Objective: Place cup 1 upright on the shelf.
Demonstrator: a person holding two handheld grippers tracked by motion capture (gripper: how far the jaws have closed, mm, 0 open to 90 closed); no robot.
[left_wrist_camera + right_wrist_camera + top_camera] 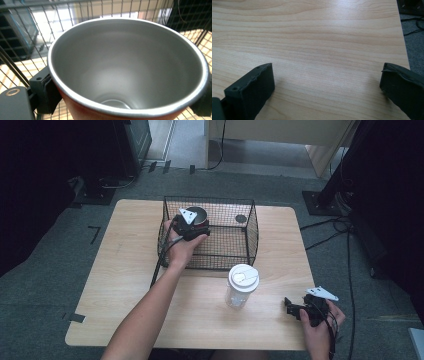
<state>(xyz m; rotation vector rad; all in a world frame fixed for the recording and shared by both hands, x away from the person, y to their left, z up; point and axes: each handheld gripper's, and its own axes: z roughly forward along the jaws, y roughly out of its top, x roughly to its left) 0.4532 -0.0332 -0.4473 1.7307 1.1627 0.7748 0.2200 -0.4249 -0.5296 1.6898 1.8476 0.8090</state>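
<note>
Our left gripper (196,222) is over the left part of the black wire basket (250,227), and its jaws are clamped on a metal cup (127,70), one jaw on each side of the rim. In the left gripper view the cup sits right between the jaws, its mouth turned toward the camera: we see a dull silver inside, a bright rim and a strip of red outer wall at the bottom edge. The right jaw shows as no more than a dark corner at the frame's lower right, and the cup's base is cut off below. From the high view the cup is mostly hidden under the gripper and our left hand (181,247), so we cannot tell whether it rests on the basket floor or hangs above it. A small dark round thing (241,218) lies in the basket's far right part; it is too small to make out.

Our right gripper (295,309) is low over the table (130,285) near its front right corner, jaws spread wide and holding nothing; bare wood lies between them in the right gripper view. A clear tumbler with a white lid (242,286) stands on the table beyond and to the side of those jaws, just in front of the basket.
</note>
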